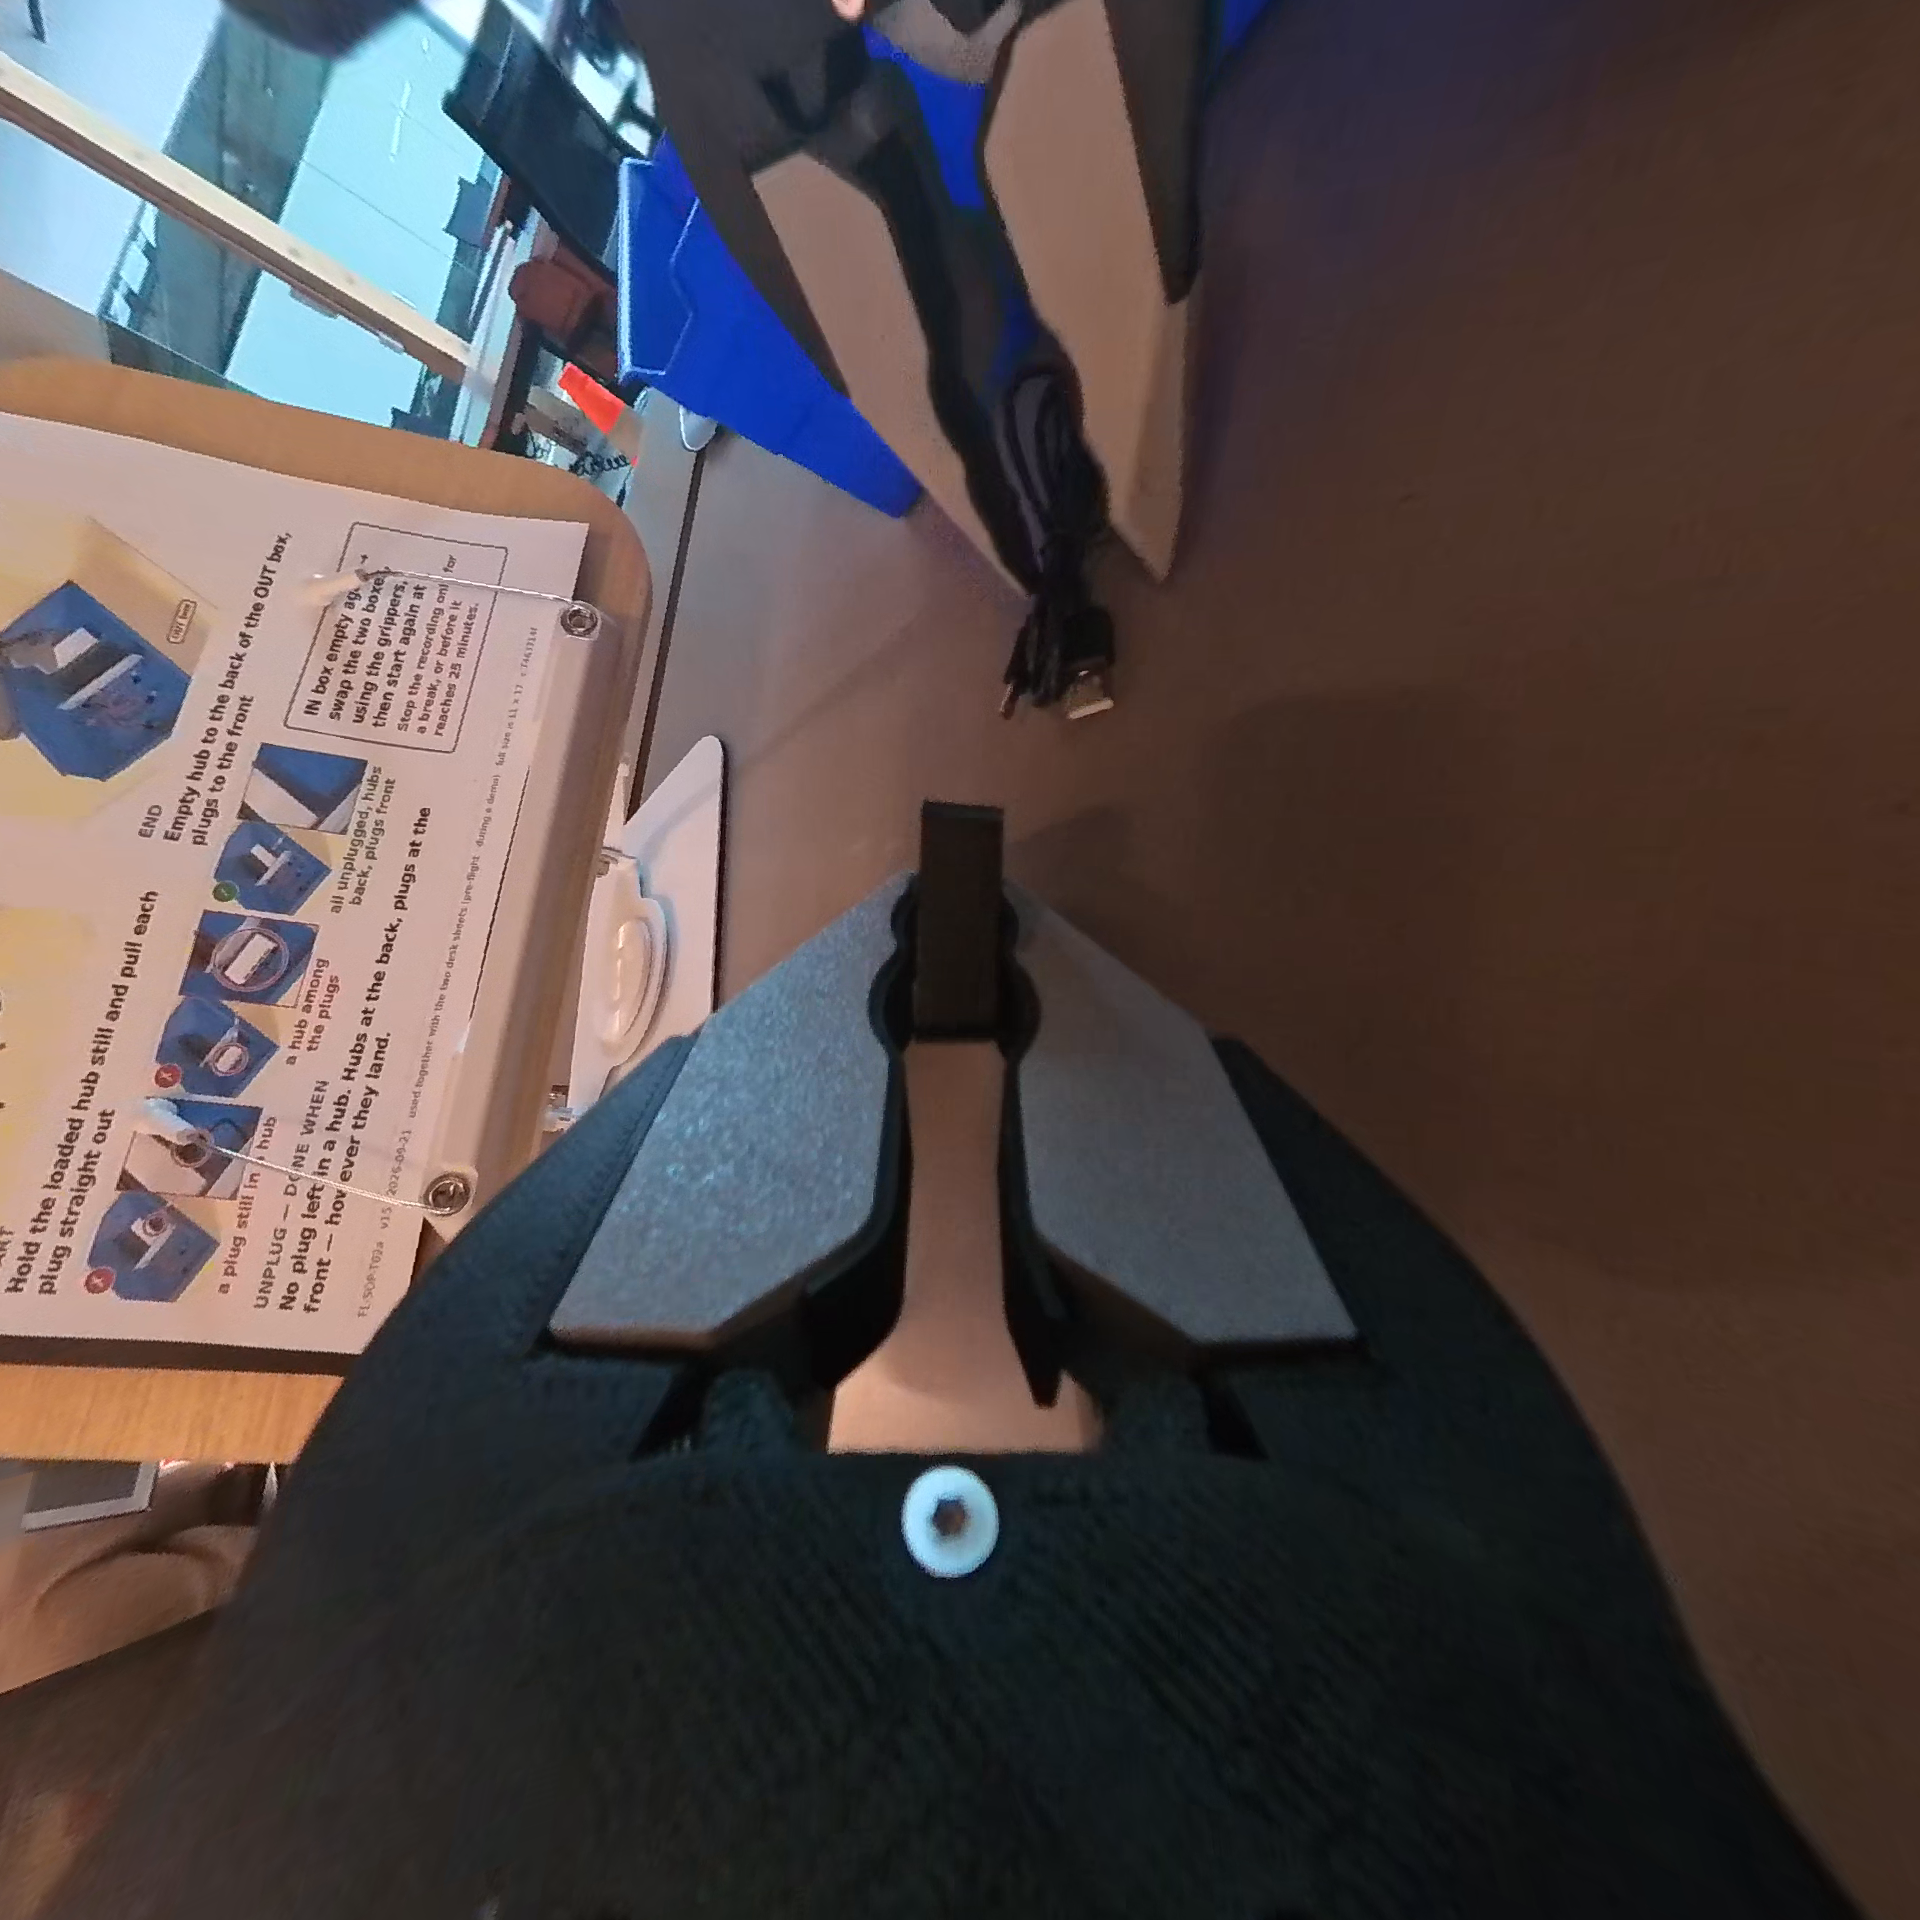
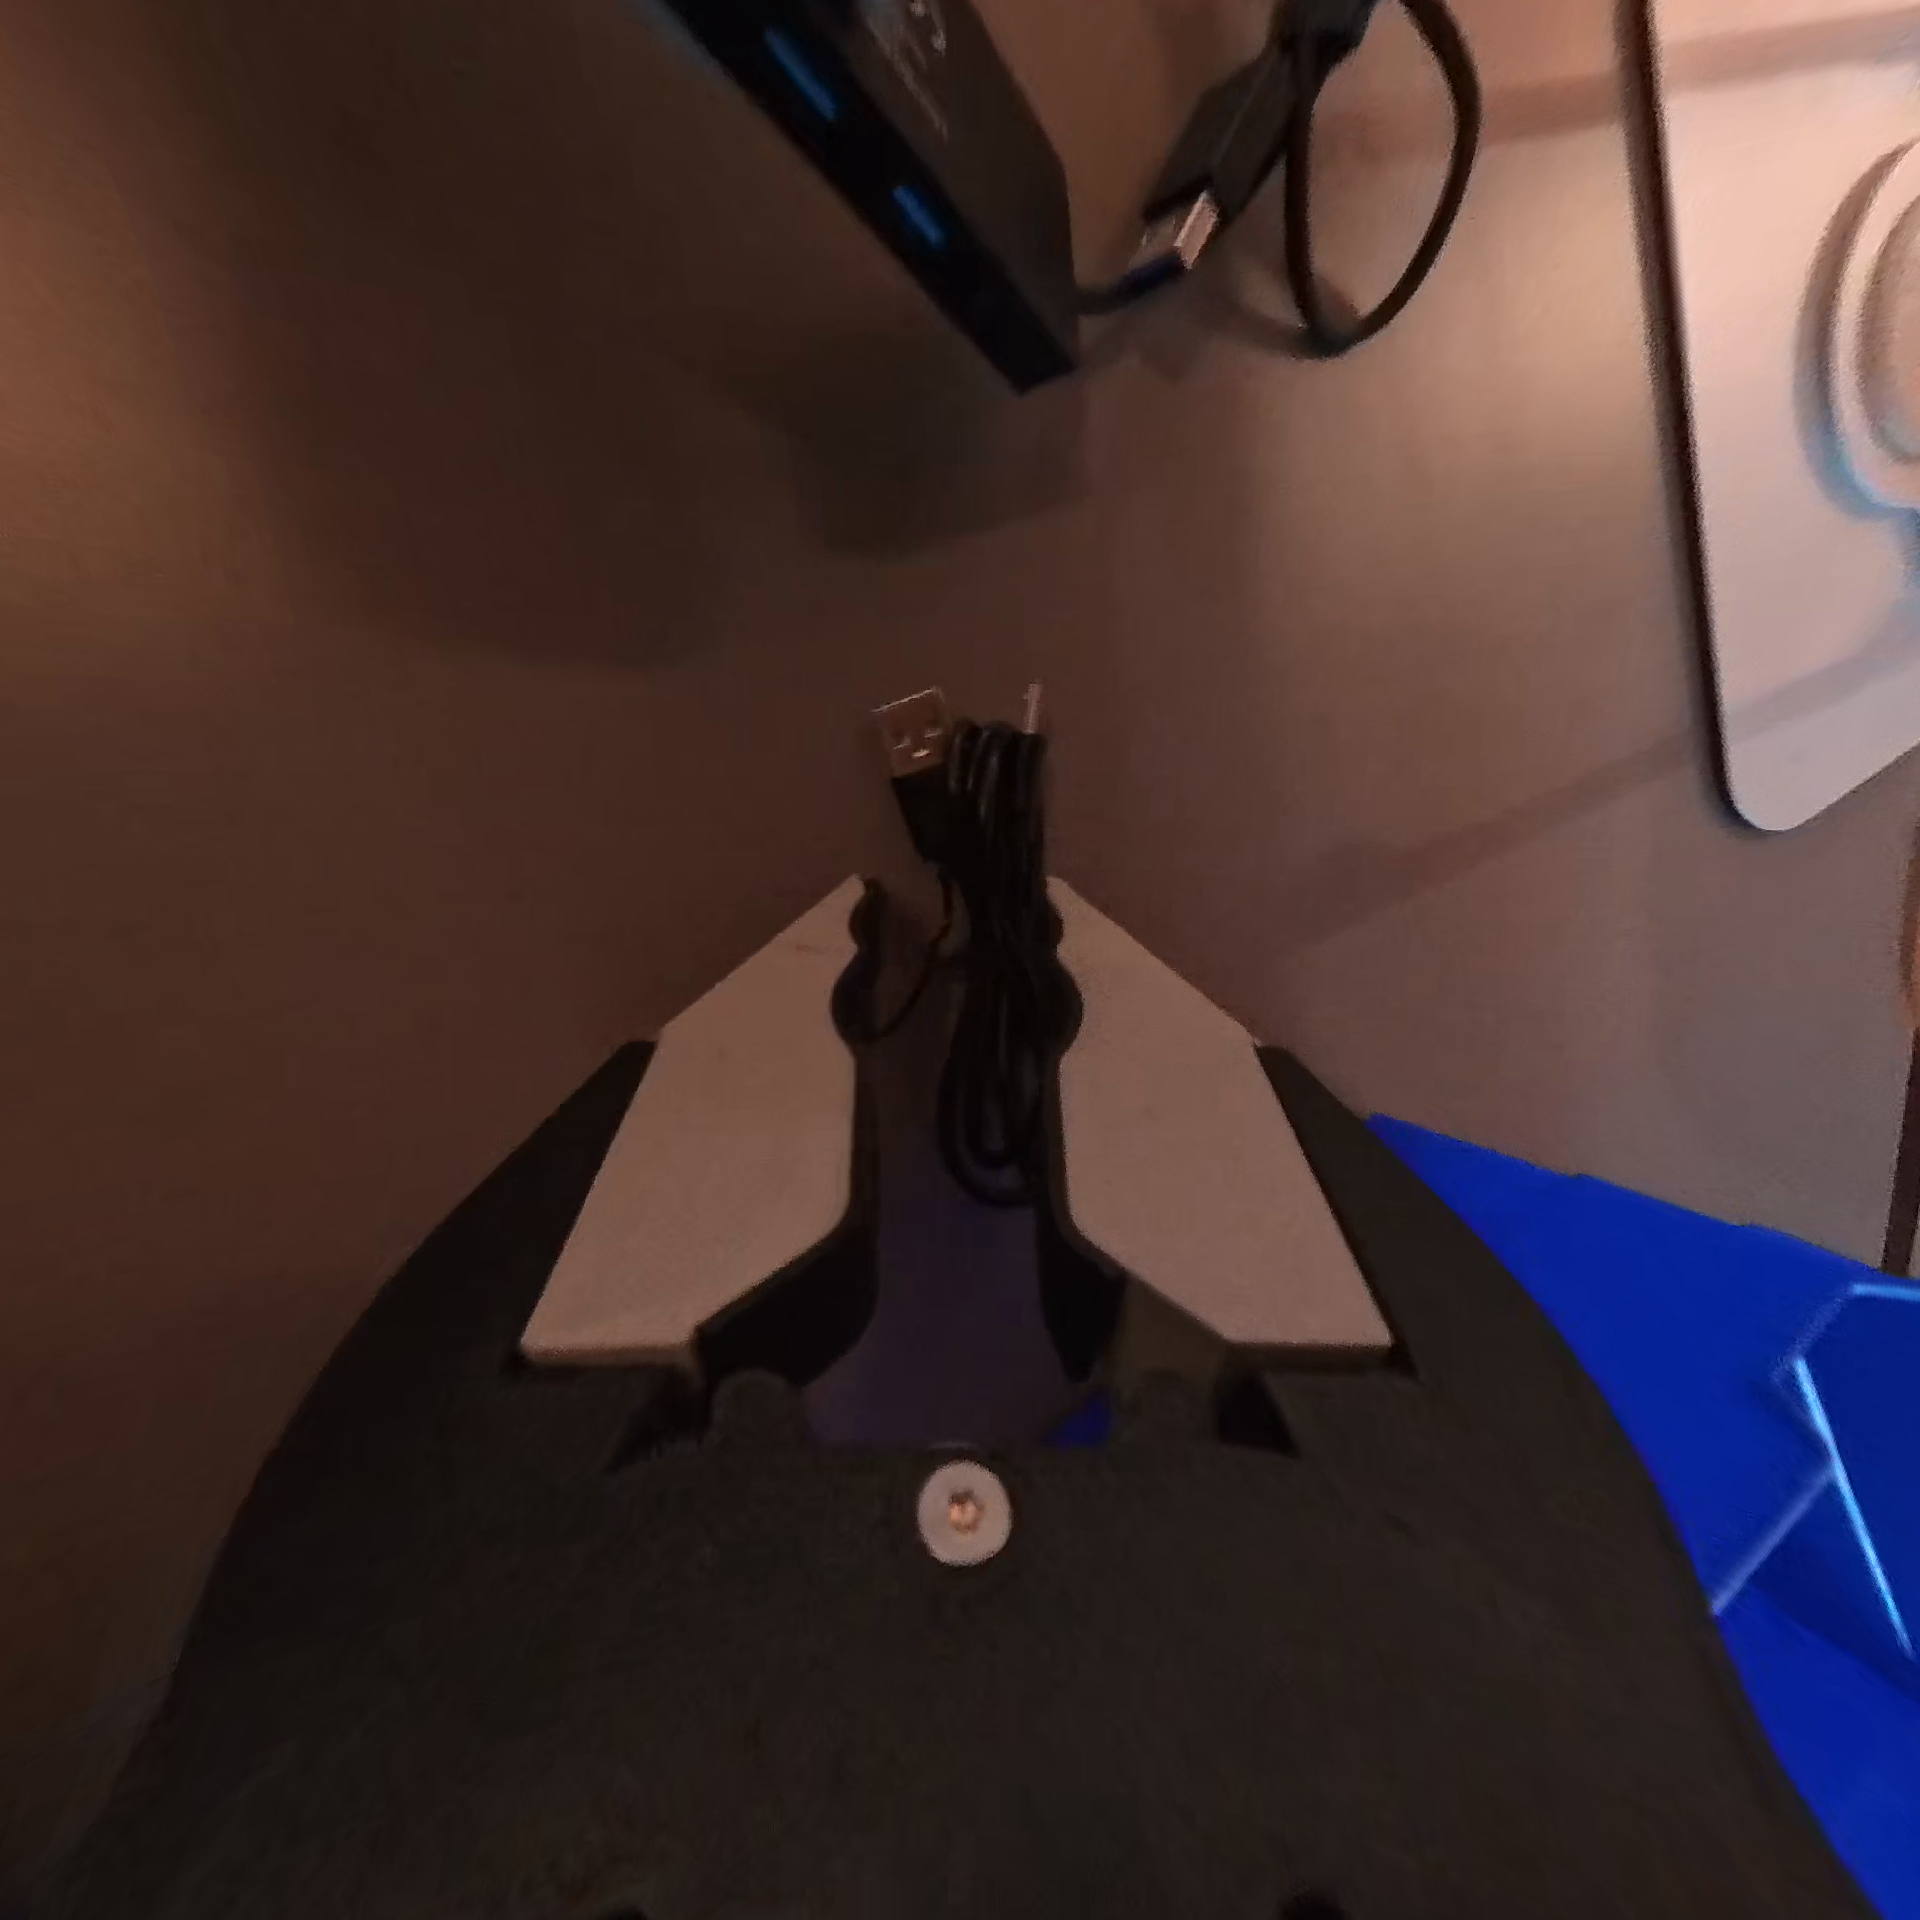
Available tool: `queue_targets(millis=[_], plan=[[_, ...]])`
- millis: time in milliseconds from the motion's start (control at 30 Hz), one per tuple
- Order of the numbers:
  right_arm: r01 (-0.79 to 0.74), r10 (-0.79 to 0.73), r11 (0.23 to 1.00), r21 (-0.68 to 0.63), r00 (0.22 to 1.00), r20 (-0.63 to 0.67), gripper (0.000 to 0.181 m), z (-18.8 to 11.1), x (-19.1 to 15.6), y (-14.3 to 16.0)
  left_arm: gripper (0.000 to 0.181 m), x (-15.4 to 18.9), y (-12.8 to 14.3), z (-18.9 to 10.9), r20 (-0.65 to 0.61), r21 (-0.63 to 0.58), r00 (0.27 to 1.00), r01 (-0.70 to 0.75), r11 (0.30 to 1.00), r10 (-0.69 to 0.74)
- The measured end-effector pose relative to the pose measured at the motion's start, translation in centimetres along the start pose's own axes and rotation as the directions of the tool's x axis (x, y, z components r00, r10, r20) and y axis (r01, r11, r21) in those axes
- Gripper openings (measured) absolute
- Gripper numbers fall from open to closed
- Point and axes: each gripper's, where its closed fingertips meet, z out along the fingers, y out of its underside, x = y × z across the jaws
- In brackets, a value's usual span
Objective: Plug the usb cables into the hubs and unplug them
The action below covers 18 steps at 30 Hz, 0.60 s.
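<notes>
Your left tongs (image 1: pixel 961 914) clench the hub (image 1: pixel 961 920) steady while your right tongs (image 2: pixel 961 935) grip the bundled cable (image 2: pixel 992 935), plug (image 2: pixel 914 732) forward for insertion.

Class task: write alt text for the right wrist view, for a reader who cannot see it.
The right tongs are shut on a bundled black USB cable, its plug pointing ahead over a brown table. A black USB hub hangs above; a blue bin sits lower right.

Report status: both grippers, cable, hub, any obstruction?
Left gripper shut on black hub. Right gripper shut on bundled USB cable, plug forward. Nothing visible between plug and hub.
</notes>
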Motion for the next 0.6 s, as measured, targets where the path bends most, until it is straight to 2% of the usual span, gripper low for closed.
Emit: queue_targets(millis=[100, 300, 467, 600], plan=[[-0.028, 0.028, 1.0, 0.004, 1.0, -0.001, 0.015, 0.3, 0.3, 0.1, 0.008, 0.0, 0.0, 0.0, 0.001, -0.001, 1.0, -0.002, 1.0, 0.002], [-0.074, 0.074, 0.997, 0.015, 0.997, 0.013, 0.012, 0.5, 0.5, -0.5, 0.008, 0.0, -0.1, 0.0, 0.004, -0.001, 1.0, -0.003, 1.0, 0.003], [-0.237, 0.216, 0.966, 0.1, 0.959, 0.184, 0.012, 0.1, -0.3, -2.3, 0.008, 0.0, -0.1, 0.0, 0.008, -0.003, 1.0, -0.026, 1.0, 0.026], [-0.376, 0.33, 0.921, 0.106, 0.894, 0.303, 0.013, 0.6, -0.6, -2.8, 0.008, 0.4, 0.1, 0.2, 0.002, -0.019, 0.998, -0.057, 0.998, 0.057]])
